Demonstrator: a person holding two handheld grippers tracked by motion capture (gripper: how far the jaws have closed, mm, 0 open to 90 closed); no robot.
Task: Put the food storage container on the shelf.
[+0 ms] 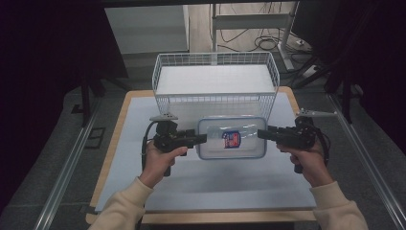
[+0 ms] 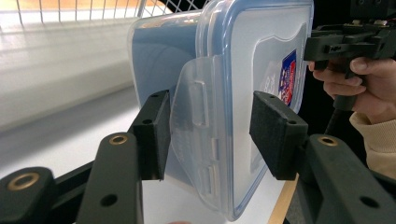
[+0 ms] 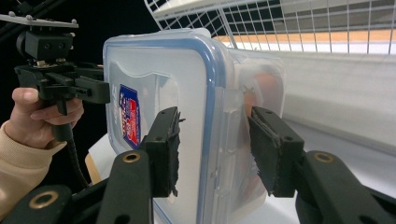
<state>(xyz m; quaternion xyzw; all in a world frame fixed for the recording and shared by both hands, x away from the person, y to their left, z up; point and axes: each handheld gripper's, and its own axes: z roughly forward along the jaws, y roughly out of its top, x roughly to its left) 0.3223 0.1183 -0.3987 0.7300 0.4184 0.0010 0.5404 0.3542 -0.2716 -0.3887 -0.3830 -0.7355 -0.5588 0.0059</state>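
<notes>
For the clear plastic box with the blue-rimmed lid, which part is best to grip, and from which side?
Grip the plastic box at its two short ends, over the latch flaps, coming in level from either side. It is wide and flat, so one gripper per end keeps it balanced. The left gripper and right gripper hold it this way in front of the wire basket.

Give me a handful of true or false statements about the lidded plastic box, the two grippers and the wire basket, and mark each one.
1. The plastic box is gripped at both short ends, one gripper on each. True.
2. The box's lid is off. False: the blue-rimmed lid is on the box.
3. The box sits inside the wire basket. False: it is in front of the basket, held between the left gripper and the right gripper.
4. A red and blue label shows on the lid. True.
5. The basket holds several items. False: nothing shows inside it.
</notes>
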